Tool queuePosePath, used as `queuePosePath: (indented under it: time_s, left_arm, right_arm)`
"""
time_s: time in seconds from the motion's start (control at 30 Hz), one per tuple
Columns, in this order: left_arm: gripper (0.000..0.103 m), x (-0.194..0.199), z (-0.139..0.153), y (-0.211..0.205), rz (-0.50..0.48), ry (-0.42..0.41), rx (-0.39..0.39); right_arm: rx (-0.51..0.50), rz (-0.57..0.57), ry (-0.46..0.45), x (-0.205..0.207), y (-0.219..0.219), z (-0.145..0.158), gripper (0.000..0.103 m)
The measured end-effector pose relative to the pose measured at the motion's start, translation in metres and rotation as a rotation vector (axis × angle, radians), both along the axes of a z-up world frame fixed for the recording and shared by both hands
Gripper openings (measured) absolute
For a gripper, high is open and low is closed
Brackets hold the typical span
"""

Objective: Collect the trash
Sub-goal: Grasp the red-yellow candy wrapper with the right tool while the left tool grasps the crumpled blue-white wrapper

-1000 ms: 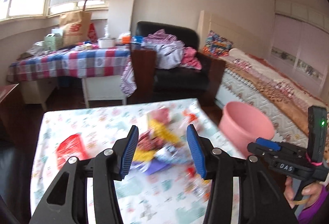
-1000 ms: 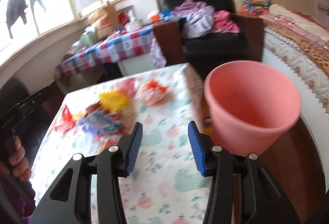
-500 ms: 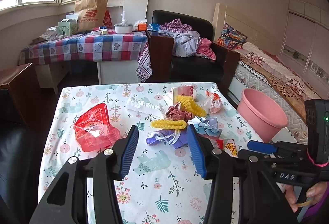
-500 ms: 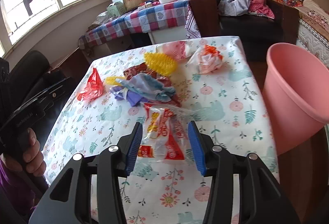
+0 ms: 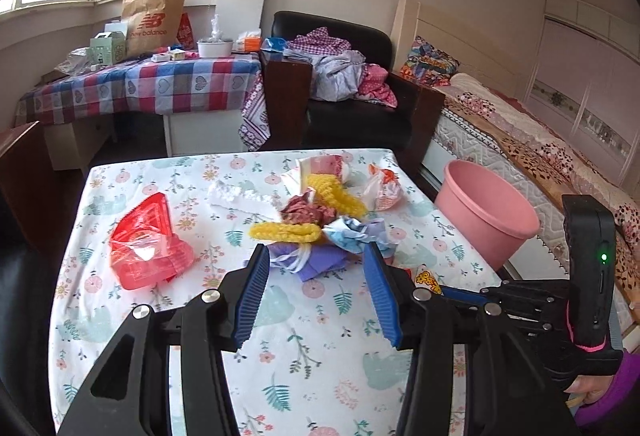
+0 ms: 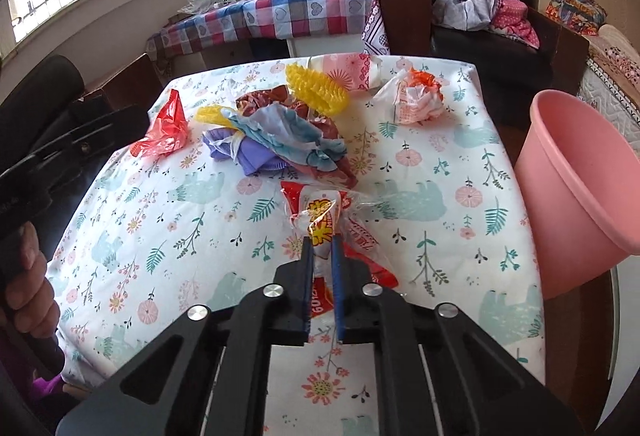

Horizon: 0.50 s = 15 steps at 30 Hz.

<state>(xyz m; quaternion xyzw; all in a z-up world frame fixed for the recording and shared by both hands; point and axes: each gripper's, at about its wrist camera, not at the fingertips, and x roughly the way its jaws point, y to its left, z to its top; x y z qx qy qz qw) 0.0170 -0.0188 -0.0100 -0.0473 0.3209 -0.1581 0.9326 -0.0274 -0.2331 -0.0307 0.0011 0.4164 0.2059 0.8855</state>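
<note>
Right wrist view: snack wrapper [image 6: 322, 232] pinched between the closed jaws.

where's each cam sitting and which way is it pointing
Left wrist: rides the left claw, open, angled down across the floral table at the trash pile; the right claw's body shows at right.
Right wrist: rides the right claw, shut on the snack wrapper; the other hand at left.
Shared: table, pile, pink bucket, red bag.
</note>
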Motion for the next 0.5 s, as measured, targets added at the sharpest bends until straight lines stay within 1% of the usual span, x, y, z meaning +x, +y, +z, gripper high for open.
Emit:
queuePosePath:
  time_s: [0.1, 0.2, 0.27, 0.37, 0.5]
  left_arm:
    - [0.048, 0.006, -0.003, -0.009, -0.019, 0.042, -0.045]
    - [0.048, 0.020, -0.011, -0.015, 0.001, 0.125, -0.124]
    - [0.048, 0.030, -0.015, -0.017, 0.037, 0.176, -0.187]
    - [0.048, 0.046, -0.020, -0.019, 0.098, 0.243, -0.285]
    - [0.048, 0.070, -0.034, -0.024, 0.175, 0.329, -0.341]
  right_arm:
    - [0.013, -0.020, -0.027, -0.004, -0.011, 0.006, 0.006]
    - [0.033, -0.056, -0.064, -0.008, -0.026, 0.012, 0.006]
    - [0.045, -0.081, -0.078, -0.009, -0.036, 0.015, 0.006]
    - [0.066, -0.103, -0.073, -0.008, -0.045, 0.014, 0.006]
    - [0.084, -0.109, -0.063, -0.006, -0.052, 0.010, 0.006]
